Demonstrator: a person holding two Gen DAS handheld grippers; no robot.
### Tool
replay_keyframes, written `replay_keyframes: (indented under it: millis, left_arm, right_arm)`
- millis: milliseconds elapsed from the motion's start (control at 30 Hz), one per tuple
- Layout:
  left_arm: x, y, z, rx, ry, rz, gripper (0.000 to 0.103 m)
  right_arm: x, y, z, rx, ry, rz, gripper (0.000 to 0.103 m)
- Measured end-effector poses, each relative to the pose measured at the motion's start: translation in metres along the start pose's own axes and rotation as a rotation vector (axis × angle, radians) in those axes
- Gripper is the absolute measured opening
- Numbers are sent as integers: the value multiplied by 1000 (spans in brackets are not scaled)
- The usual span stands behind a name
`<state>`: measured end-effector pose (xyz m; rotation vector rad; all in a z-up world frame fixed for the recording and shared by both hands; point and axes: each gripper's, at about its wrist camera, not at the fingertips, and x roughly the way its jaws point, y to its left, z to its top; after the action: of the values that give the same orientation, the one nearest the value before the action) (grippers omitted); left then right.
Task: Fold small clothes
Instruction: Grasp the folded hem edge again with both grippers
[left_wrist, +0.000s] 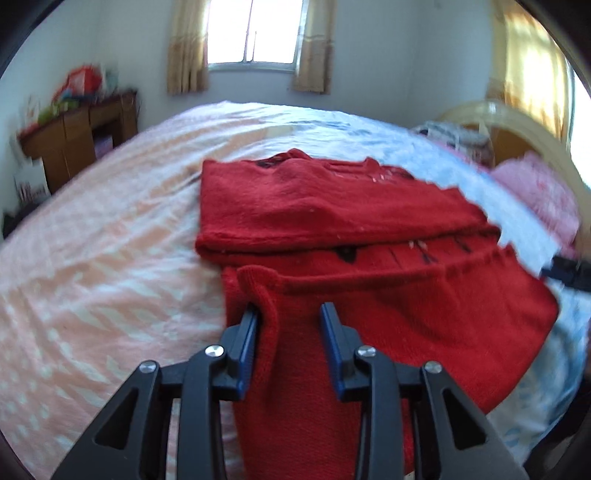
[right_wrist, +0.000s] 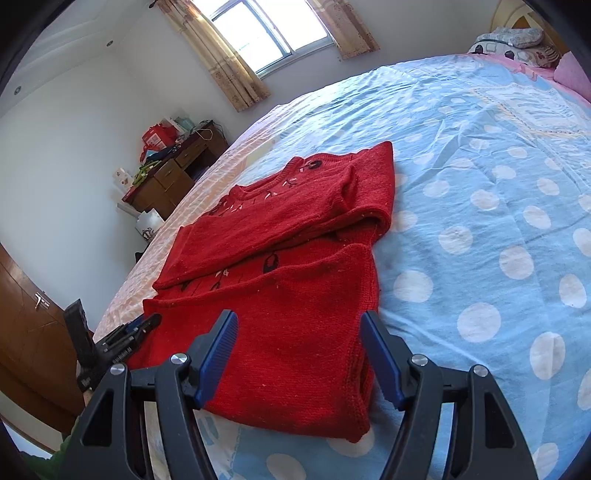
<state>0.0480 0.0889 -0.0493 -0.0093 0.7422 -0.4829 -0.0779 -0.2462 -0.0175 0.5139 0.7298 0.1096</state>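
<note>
Bed (right_wrist: 480, 155): carries the load. Red sweater (right_wrist: 280, 295): mid-bed, sleeves folded in, near hem loose. Left gripper (left_wrist: 290, 321): my jaws apart, hem corner curled against one. Right gripper (right_wrist: 299, 332): jaws wide. Risk: a one-sided pull skews the fold.

The left view was smeared by blur, so the clutter (left_wrist: 79, 86) on the desk (left_wrist: 79, 138) could not be made out. The sweater (left_wrist: 332, 369) ran off the bottom edge behind the left tool (left_wrist: 290, 314). The right tool (left_wrist: 569, 275) showed only as a dark sliver at the frame's edge.
</note>
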Motion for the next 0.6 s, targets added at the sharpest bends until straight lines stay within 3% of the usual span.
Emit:
replay_keyframes:
  millis: [133,333,433,600]
  left_arm:
    - [4,14,2,-76,24,-73,36]
    - [8,1,2,-19,33,-35,32]
    - [8,0,2,-13,36,-37,25]
    - [7,3,1,-20,39,-38,24]
  right_arm:
    - [0,-4,1,-13,1,-35,69]
    - [3,-6,10,-85,6,-99,69]
    - [19,-4,15,-121,31,-111,69]
    - [48,7,21,-218,44,-192,69]
